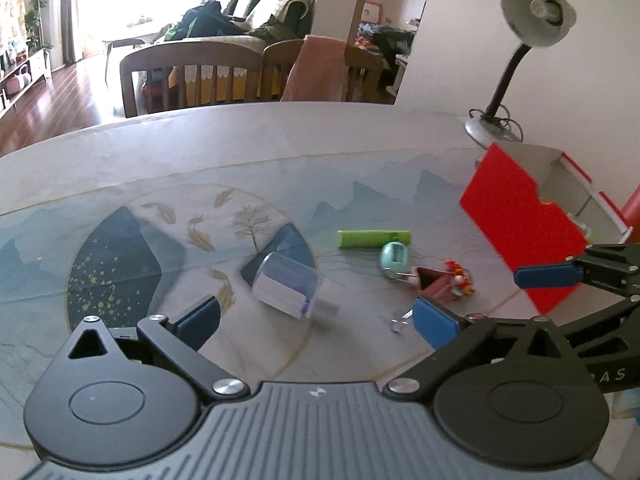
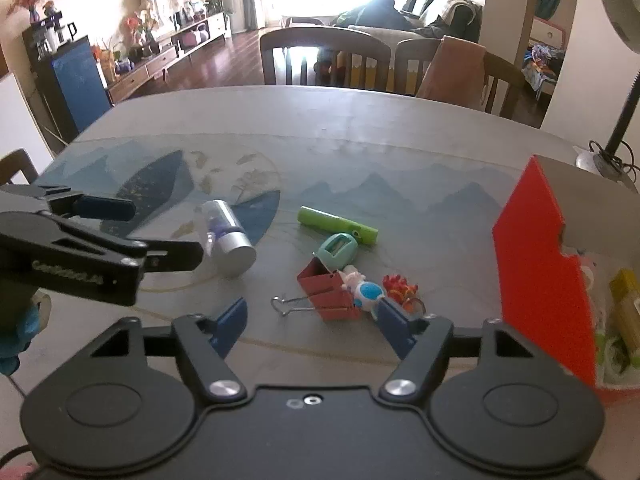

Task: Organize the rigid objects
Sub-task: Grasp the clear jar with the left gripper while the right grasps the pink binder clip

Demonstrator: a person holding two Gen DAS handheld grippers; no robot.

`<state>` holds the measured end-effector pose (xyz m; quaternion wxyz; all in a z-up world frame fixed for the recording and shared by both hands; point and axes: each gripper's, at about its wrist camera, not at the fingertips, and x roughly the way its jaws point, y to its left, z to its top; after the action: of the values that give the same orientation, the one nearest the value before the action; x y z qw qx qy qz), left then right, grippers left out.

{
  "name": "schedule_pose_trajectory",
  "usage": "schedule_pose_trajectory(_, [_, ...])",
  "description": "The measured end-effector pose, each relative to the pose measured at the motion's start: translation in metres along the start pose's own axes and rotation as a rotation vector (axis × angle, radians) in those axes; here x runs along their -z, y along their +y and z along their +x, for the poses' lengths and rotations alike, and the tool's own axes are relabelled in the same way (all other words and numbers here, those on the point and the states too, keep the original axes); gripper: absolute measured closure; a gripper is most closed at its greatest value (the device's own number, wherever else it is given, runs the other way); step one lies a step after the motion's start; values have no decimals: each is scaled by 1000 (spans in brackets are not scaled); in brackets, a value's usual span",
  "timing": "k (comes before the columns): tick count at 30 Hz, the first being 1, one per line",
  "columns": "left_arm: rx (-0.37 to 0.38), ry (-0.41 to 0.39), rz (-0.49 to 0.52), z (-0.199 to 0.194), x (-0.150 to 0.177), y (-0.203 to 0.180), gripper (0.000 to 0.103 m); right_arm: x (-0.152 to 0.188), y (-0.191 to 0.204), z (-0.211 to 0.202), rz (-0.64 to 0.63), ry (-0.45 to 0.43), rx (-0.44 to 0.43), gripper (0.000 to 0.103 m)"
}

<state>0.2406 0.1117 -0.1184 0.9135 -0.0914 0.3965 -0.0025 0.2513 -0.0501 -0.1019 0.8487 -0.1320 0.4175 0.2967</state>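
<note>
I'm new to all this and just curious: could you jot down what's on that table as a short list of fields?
surface: table with landscape-print mat
loose items: green tube, teal sharpener, red binder clip, small toy figure, silver-capped jar on its side
container: red box, partly filled
left tongs: open, empty
right tongs: open, empty

On the table (image 2: 360, 120): one silver-capped clear cylinder (image 2: 230, 236); one green tube (image 2: 338, 224); one teal pencil sharpener (image 2: 339, 249); one red binder clip (image 2: 330, 292); one small white-and-blue figurine (image 2: 362, 286); one red-orange trinket (image 2: 402, 288); one red box (image 2: 536, 264), contents unclear; one desk lamp (image 1: 532, 40). Two chairs (image 2: 324, 56) behind.
</note>
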Motion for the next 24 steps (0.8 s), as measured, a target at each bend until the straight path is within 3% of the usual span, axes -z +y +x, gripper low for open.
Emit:
schedule_pose_trajectory(7, [-2,15,6,40,1,13,0,-6,5,26,-46,21,27,43])
schedule_pose_trajectory(15, [-9,11,56,65,4,15,0,-9,11,48,-100,36,64,50])
schedule_pose_trajectory(24, [-25,-17,106,77,7,14,1,-8,12,58,-125,40,86,65])
